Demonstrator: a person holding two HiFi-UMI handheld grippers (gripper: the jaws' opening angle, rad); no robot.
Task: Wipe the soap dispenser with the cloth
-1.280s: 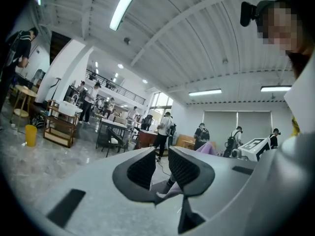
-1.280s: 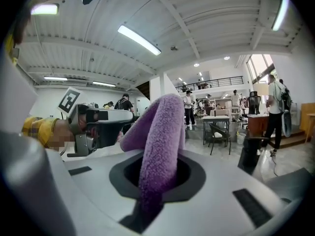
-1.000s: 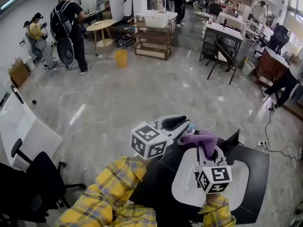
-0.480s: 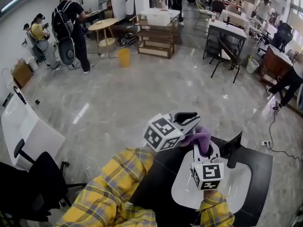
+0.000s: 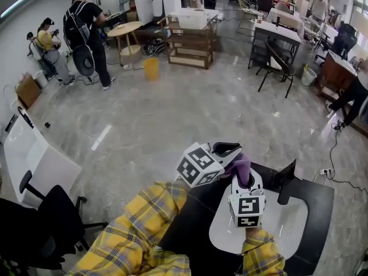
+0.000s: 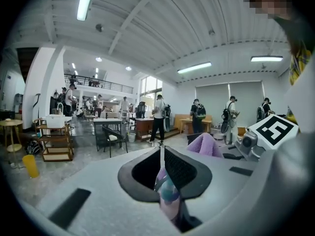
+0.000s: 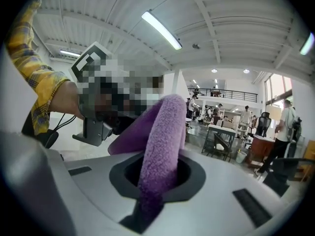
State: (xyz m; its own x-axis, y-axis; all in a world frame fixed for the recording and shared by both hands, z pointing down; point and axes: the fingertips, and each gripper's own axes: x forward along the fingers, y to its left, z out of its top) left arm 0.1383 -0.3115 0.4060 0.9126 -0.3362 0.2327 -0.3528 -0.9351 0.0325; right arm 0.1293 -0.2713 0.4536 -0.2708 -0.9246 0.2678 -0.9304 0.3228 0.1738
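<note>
Left fingers (image 6: 186,168) tightening on soap dispenser (image 6: 168,194); contents unclear.

A large open lab or workshop hall is indicated by the polished stone floor (image 5: 184,114), desks (image 5: 276,30) and chairs (image 5: 273,62) far right, a wooden rack (image 5: 187,48), people with backpacks (image 5: 86,30) far left, and ceiling tube lights (image 6: 86,1).

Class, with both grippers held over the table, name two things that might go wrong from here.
The left gripper, jaws just closing, pinches only a slim part of the soap dispenser; rubbing may twist it loose onto the white table. The right gripper grips the cloth by one fold; it may pull out.
</note>
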